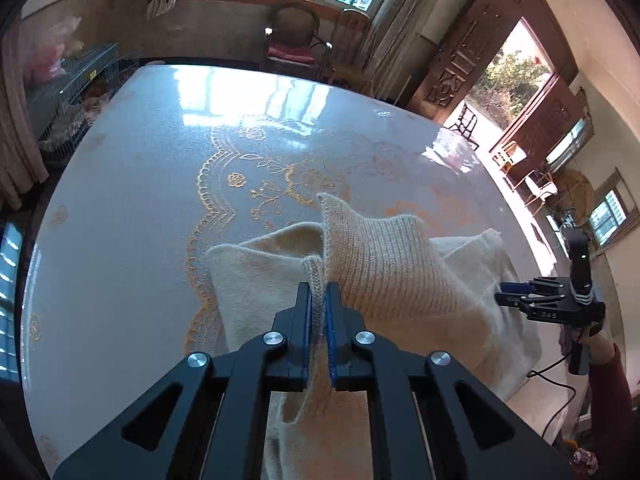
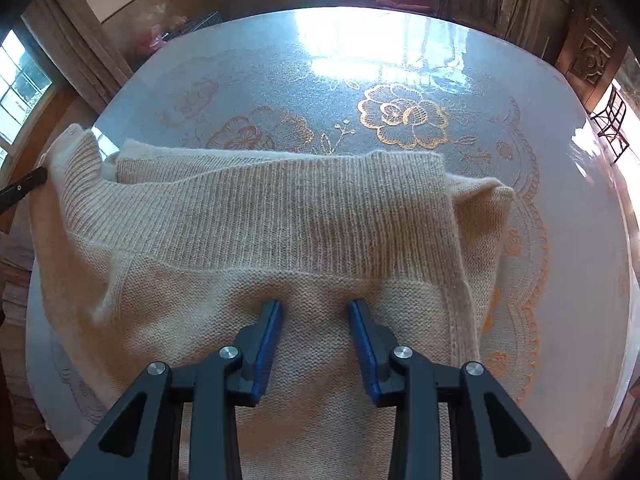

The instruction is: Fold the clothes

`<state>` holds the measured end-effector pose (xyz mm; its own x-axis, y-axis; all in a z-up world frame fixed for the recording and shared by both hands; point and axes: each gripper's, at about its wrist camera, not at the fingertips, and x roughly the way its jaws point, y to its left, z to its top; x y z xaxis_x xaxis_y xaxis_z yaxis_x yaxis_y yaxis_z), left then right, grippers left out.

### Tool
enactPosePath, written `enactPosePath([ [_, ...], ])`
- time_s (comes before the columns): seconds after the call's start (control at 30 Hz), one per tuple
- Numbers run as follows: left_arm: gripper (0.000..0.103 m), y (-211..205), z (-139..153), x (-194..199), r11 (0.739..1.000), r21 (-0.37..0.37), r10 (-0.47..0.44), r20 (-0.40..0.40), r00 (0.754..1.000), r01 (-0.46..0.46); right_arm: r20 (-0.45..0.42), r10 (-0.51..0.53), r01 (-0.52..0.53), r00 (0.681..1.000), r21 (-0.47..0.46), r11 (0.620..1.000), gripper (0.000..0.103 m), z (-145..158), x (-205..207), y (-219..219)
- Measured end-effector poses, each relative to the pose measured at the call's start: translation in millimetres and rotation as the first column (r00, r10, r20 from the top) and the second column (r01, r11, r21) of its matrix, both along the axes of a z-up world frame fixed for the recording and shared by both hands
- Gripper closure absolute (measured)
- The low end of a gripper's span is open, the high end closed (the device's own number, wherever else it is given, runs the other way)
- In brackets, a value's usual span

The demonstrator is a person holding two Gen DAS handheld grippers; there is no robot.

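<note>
Room with curtained windows and an open carved wooden door; a glossy white tabletop [image 1: 120,184] with gold floral pattern carries the work. A cream knit sweater [image 2: 256,216] lies on the near part of the tabletop, its ribbed band uppermost. Left tongs [image 1: 319,300]: jaws nearly closed, blue pads clamped on a ribbed edge of the sweater, which is lifted clear of the surface into a raised fold. Right tongs [image 2: 315,306]: jaws partly open, both fingertips [image 2: 273,308] pressed down onto the flat knit just below the ribbed band, nothing pinched between them.
</note>
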<state>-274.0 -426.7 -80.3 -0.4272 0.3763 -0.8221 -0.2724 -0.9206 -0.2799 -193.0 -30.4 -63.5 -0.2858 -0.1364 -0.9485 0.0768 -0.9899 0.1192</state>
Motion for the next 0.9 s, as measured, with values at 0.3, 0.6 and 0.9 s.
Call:
enactPosePath([
  [0.3, 0.088, -7.2, -35.4, -11.4, 0.994, 0.013, 0.110, 0.077, 0.991, -0.111, -0.040, -0.035, 0.035, 0.999, 0.019, 0.999, 0.067, 24.9, -6.5, 10.4],
  [0.6, 0.088, -11.0, -36.5, -23.1, 0.973, -0.044, 0.231, 0.108, 0.967, -0.228, -0.022, -0.129, 0.129, 0.991, 0.036, 0.991, 0.066, 2.7, -26.4, 44.2],
  [0.9, 0.081, 6.2, 2.4, 31.7, 0.991, 0.058, 0.121, 0.015, 0.993, -0.121, -0.109, -0.215, 0.193, 0.970, -0.184, 0.964, 0.065, 62.3, -13.5, 86.4],
])
